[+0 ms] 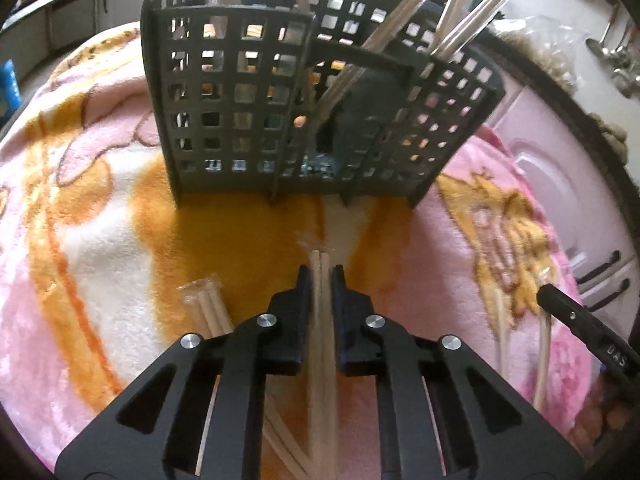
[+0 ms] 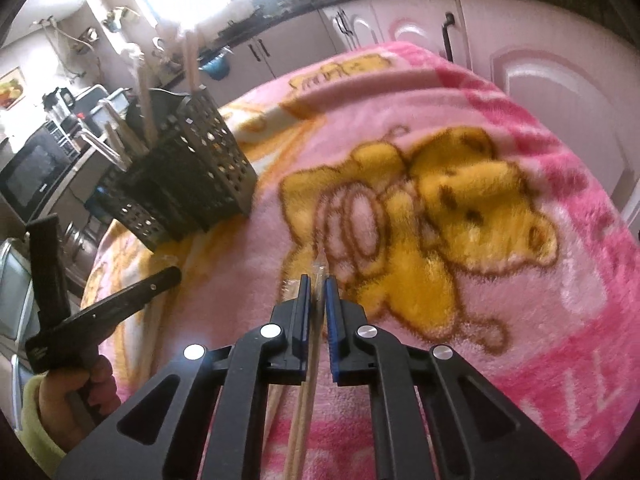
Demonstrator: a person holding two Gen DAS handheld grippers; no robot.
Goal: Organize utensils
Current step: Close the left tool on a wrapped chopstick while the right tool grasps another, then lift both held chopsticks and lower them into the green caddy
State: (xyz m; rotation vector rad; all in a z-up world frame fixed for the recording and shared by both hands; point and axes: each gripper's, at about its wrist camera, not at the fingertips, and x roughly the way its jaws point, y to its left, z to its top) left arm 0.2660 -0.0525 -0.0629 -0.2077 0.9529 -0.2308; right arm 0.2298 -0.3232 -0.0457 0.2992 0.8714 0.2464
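A black perforated utensil caddy (image 1: 280, 112) stands on the pink blanket with several wrapped chopstick pairs leaning in its compartments. In the left wrist view my left gripper (image 1: 320, 271) is shut on a pair of wooden chopsticks (image 1: 319, 258) in clear wrap, just in front of the caddy. Another wrapped pair (image 1: 208, 306) lies on the blanket to its left. In the right wrist view my right gripper (image 2: 317, 280) is shut on a wrapped chopstick pair (image 2: 311, 376) above the bear print. The caddy (image 2: 188, 184) sits far left of it, and the left gripper (image 2: 166, 278) shows at the left.
The blanket (image 2: 460, 208) covers a rounded tabletop that falls away at its edges. Pink cabinet doors (image 2: 560, 92) stand behind it, and a microwave (image 2: 32, 176) is at the far left. Ladles (image 1: 612, 48) hang at the right. A hand (image 2: 76, 392) in a yellow-green sleeve holds the left gripper.
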